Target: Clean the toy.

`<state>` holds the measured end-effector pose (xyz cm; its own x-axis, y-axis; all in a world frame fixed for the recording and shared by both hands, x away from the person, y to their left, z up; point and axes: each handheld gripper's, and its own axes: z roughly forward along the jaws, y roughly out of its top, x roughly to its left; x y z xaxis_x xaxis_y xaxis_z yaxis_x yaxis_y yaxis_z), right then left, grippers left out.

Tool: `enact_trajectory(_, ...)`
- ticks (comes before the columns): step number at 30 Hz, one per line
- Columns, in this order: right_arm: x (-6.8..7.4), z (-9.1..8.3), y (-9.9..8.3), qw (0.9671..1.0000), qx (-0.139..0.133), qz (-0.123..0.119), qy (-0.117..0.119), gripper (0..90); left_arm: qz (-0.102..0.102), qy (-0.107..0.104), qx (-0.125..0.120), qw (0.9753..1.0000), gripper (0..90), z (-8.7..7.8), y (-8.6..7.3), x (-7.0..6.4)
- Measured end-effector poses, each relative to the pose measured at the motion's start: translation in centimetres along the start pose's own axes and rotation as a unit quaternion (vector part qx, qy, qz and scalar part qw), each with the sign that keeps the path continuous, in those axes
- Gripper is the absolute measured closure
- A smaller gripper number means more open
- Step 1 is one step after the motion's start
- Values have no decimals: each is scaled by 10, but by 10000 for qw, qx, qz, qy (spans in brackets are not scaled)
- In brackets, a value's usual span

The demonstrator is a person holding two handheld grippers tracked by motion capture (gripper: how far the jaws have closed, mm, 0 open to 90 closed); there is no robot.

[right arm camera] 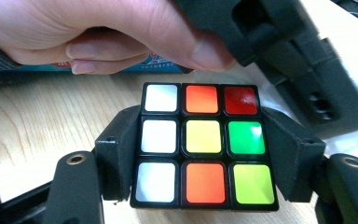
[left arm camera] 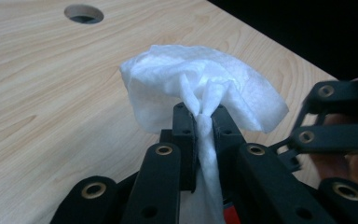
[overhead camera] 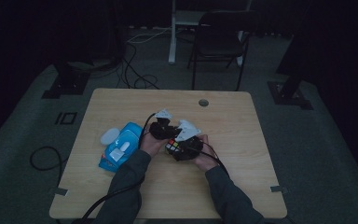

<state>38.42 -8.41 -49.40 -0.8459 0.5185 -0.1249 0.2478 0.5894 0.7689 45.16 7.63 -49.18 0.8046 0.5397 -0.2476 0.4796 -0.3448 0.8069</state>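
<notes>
My left gripper (left arm camera: 204,122) clenches a crumpled white wet wipe (left arm camera: 200,88). My right gripper (right arm camera: 204,154) grasps the black-framed, multicoloured puzzle cube (right arm camera: 204,144) by its sides. Both sit just right of the blue wipes pack (overhead camera: 121,145) on the pale wooden table (overhead camera: 228,121), cube touching neither pack nor wipe.

Both grippers: black linkage arms with brass-ringed pivot holes, blocky matte black jaws. Left gripper (overhead camera: 161,125) and right gripper (overhead camera: 185,142) each carry a pale grey three-cornered plate on top. Black cable trails from each. Person wears dark grey long sleeves (overhead camera: 127,179).
</notes>
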Motion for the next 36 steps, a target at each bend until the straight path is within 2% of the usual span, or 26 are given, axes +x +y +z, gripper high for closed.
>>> enact_trajectory(11,0,0,0,10000,-21,-28,29,343,-30,-160,8,9999,844,0,2,-1)
enact_trajectory(20,0,0,0,10000,-39,-42,30,342,-44,-211,16,9998,845,-1,2,0)
enact_trajectory(28,0,-5,0,9999,-90,-55,-2,343,-181,-74,59,9998,845,0,-2,5)
enact_trajectory(36,0,-5,0,9999,-108,-64,-10,342,-237,-78,77,9997,845,0,-3,5)
